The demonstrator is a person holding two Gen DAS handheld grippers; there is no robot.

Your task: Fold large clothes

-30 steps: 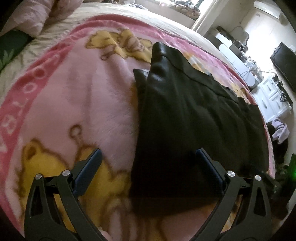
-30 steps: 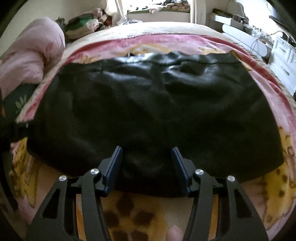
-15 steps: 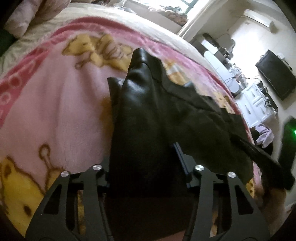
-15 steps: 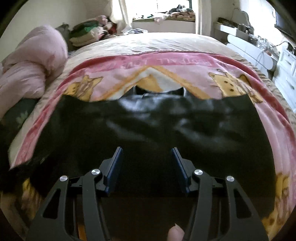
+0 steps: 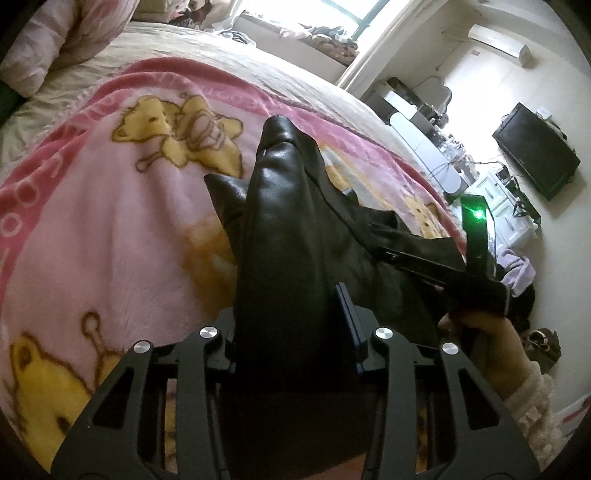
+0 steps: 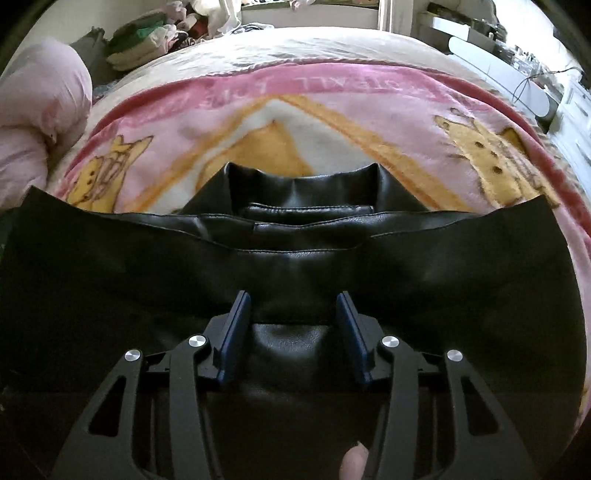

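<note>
Both grippers, left gripper [image 5: 291,325] and right gripper [image 6: 293,332], are closing on the heavy, slippery, leather-like black garment [image 6: 295,266] above the pink blanket [image 6: 332,122]; grip bunched hem folds.

A lived-in home bedroom. Wide bed [image 6: 332,48] under a beige quilt, spread with a fleecy pink cartoon-bear blanket [image 5: 92,229]; puffy pink duvet [image 6: 40,122] bunched alongside. Black flat-screen television [image 5: 535,151] on the white wall, white air conditioner [image 5: 498,44] above, cluttered windowsill [image 5: 314,33].
</note>
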